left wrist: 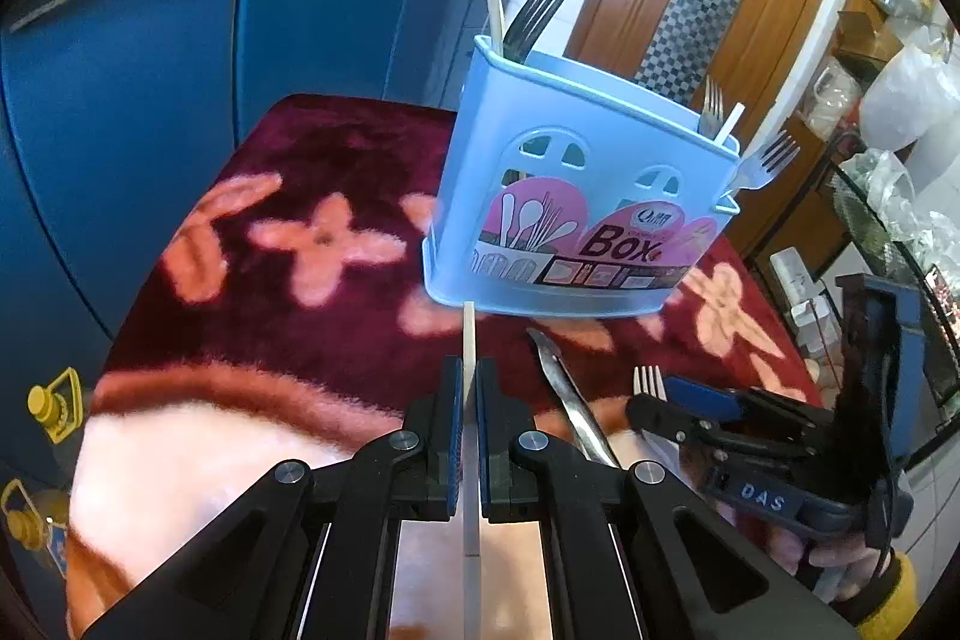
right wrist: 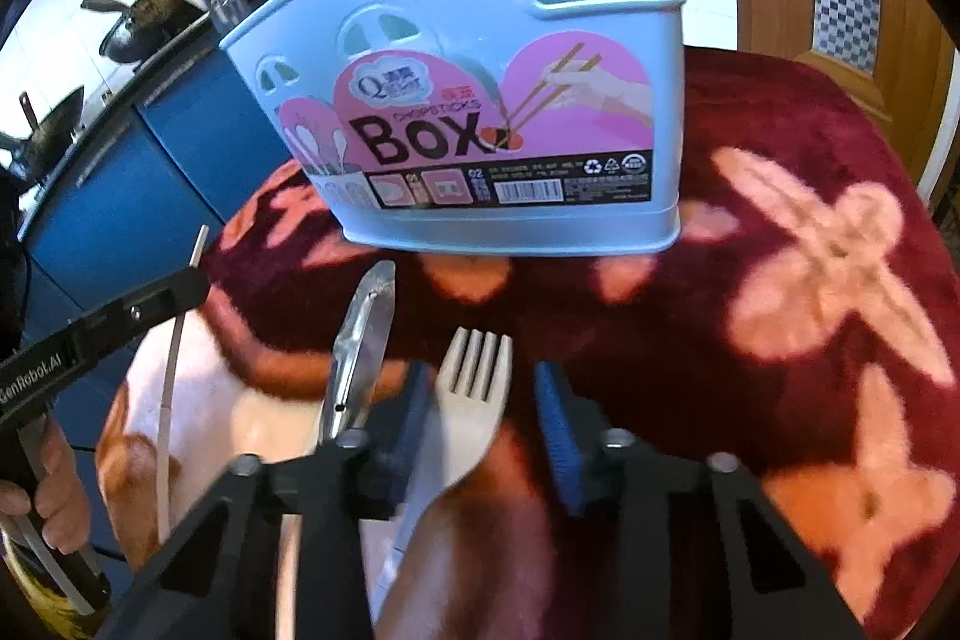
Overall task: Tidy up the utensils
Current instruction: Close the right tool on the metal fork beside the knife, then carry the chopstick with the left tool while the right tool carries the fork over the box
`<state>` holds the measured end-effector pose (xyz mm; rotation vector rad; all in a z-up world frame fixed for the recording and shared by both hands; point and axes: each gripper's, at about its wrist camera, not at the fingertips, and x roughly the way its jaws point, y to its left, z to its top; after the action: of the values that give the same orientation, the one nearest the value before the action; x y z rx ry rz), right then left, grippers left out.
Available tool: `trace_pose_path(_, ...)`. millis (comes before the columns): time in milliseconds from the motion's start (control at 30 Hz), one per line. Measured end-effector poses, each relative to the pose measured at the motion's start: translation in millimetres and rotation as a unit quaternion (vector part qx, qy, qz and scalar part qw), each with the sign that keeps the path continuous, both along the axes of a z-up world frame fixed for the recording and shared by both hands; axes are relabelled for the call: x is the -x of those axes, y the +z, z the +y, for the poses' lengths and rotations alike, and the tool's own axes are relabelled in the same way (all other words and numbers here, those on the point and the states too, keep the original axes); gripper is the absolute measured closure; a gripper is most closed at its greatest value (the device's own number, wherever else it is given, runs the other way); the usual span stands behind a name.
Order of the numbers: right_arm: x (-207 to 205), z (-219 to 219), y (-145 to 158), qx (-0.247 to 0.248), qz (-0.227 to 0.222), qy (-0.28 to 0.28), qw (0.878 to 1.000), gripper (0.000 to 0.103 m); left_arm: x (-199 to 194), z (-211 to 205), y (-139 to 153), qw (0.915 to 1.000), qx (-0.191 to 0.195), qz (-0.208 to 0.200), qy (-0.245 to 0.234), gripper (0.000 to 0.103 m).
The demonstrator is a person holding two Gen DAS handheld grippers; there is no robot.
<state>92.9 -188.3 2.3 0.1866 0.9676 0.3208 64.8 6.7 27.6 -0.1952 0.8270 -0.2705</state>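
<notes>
- Left gripper [left wrist: 470, 400]: jaws closed on a white chopstick [left wrist: 468, 340], its tip pointing toward the blue utensil box [left wrist: 576, 196].
- Right gripper [right wrist: 486, 424]: jaws apart, a cream plastic fork [right wrist: 474, 376] between them; pads not pressing it.
- Metal peeler [right wrist: 360, 340] lies on the red floral cloth [right wrist: 780, 220], just beside the fork.
- Box stands upright on the cloth, holding forks and chopsticks.

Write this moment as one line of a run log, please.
left hand-held gripper: shut on white chopstick | right hand-held gripper: around cream fork, grip unclear | blue box: upright on blanket
</notes>
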Motion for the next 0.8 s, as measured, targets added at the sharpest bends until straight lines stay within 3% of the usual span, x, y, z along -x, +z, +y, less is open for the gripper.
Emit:
trace_pose_path(33, -0.8, -1.7, -0.5, -0.009, 0.002, -0.001, 1.000, 0.090, 0.4, 0.3, 0.5, 1.0000, 0.002, -0.001, 0.000, 0.099)
trace_pose_path(100, -0.2, -8.2, 0.1, -0.043, 0.005, 0.000, 0.999, 0.096, 1.6, 0.6, 1.8, 1.0000, 0.003, -0.003, 0.001, 0.099)
trace_pose_path(400, 27.6, 4.5, 25.3, -0.017, -0.057, 0.000, 0.998, 0.098, 9.6, 0.4, 13.2, 0.9997, 0.007, -0.024, 0.000, 0.099)
trace_pose_path(800, 54.9, -8.7, 71.8, -0.018, -0.142, -0.060, 0.988, 0.099, 22.2, -2.6, 44.4, 0.9969, 0.018, -0.076, -0.003, 0.099)
